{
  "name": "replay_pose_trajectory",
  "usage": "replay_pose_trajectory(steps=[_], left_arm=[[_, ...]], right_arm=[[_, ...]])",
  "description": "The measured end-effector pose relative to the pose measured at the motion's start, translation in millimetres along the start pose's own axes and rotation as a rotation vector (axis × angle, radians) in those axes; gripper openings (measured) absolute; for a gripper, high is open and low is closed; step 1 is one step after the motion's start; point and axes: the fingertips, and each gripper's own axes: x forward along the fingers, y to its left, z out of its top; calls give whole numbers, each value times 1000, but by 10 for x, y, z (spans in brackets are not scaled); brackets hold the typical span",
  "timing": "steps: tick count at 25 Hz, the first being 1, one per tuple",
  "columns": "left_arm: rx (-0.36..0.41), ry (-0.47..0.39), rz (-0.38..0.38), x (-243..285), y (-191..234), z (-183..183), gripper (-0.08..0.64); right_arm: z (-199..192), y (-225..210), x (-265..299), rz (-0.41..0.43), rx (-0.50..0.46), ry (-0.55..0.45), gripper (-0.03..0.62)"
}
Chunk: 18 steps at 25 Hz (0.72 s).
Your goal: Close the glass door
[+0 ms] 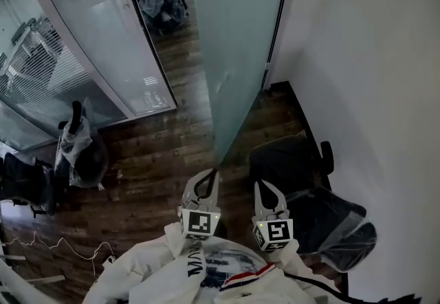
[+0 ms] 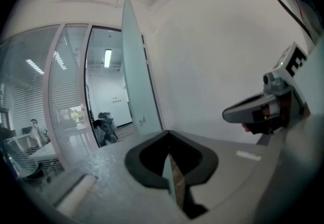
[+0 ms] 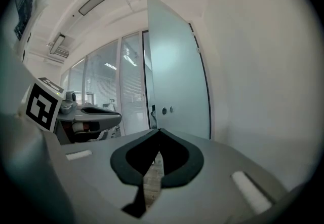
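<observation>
The frosted glass door (image 1: 234,41) stands open, swung on a black frame (image 1: 278,20) by the white wall, its free edge towards me. My left gripper (image 1: 212,173) is shut and empty, its tips just in front of the door's lower edge. My right gripper (image 1: 264,186) is also shut and empty, beside it on the door's wall side. In the left gripper view the door (image 2: 134,76) rises edge-on beyond the closed tips (image 2: 168,133). In the right gripper view the door (image 3: 177,81) shows its face, with a handle (image 3: 153,111) at its edge, beyond the closed tips (image 3: 159,131).
A black chair under plastic wrap (image 1: 323,220) stands close on the right against the white wall (image 1: 371,76). Another wrapped chair (image 1: 79,148) is at the left by a curved glass partition (image 1: 89,41). A white cable (image 1: 62,247) lies on the wooden floor.
</observation>
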Motion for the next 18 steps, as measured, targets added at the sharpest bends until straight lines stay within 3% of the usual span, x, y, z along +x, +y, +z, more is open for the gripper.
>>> replay_pose_trajectory(steps=[6, 18], left_arm=[[-29, 24, 33, 178, 482, -155, 3], [-60, 14, 24, 509, 1181, -302, 3]], right_arm=[[2, 204, 526, 48, -10, 31, 5], [133, 428, 1277, 44, -39, 44, 5]])
